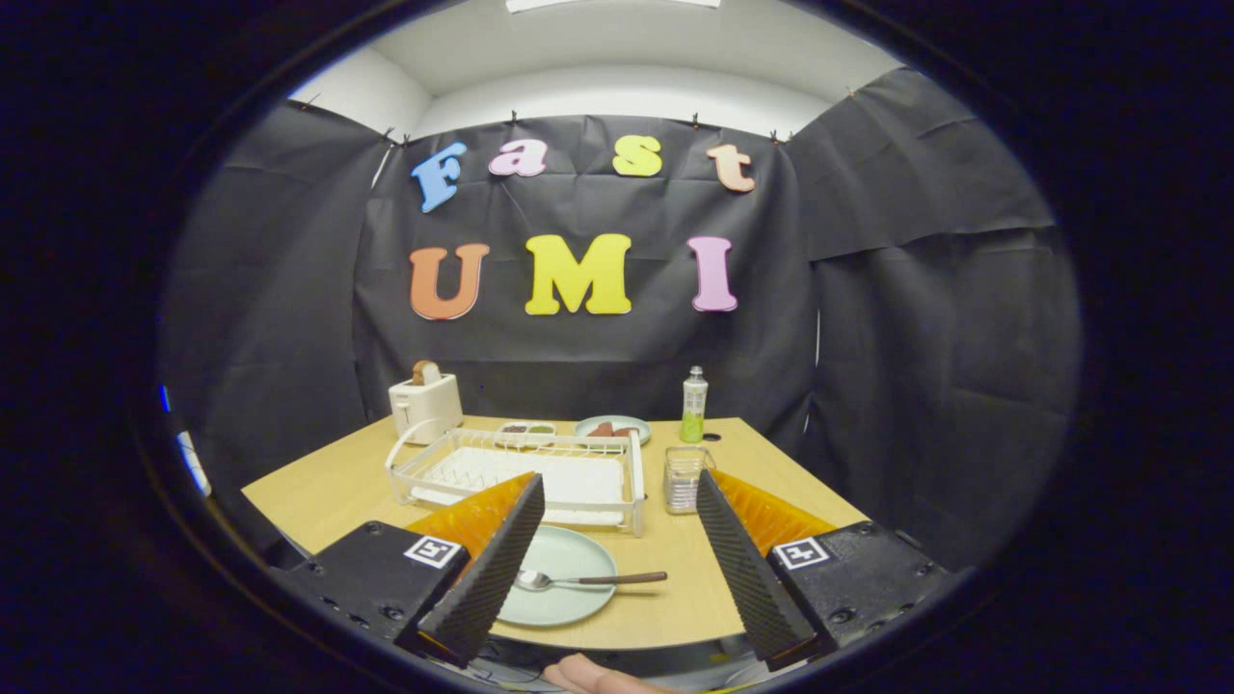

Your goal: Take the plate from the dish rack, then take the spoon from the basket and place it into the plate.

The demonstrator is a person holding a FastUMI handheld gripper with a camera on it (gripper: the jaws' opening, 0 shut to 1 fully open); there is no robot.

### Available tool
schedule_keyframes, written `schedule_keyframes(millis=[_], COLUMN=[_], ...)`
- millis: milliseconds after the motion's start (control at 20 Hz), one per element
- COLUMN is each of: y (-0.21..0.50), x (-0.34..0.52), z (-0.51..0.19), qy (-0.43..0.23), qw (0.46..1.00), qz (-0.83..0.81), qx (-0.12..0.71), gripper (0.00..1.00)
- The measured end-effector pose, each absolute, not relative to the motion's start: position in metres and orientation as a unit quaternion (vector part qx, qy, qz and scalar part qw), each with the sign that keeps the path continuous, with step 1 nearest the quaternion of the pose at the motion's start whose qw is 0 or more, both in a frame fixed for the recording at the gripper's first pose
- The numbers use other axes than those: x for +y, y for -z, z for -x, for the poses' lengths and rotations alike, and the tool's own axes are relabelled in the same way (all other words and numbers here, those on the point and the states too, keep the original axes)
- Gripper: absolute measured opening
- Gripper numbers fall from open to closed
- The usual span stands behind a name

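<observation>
On the desk [675, 598] the white rack [521, 472] stands empty in the middle, and the plate [569, 578] lies in front of it, near the front edge. The spoon [588, 579] rests in the plate, handle over the rim, so the task looks finished. The hand-held gripper [617, 569] is wide open and holds nothing, probably because it has let go.

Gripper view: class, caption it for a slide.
Open gripper above spoon lying on plate before rack.

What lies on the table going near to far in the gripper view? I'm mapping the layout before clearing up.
Open gripper nearest, then plate with the spoon on it, white dish rack, toaster at the back.
</observation>
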State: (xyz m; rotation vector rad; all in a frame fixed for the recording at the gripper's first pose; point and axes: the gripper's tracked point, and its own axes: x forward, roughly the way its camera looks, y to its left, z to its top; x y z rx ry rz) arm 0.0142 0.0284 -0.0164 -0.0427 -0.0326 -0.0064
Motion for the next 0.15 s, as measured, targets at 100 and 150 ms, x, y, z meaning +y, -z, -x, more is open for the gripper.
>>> schedule_keyframes(millis=[100, 150], y=[0.0151, 0.013], x=[0.0268, 0.0254], z=[-0.0126, -0.0102], qy=[0.004, 0.006], qw=[1.0, 0.999], qz=[0.025, 0.025], qx=[-0.018, -0.022], gripper=[1.0, 1.0])
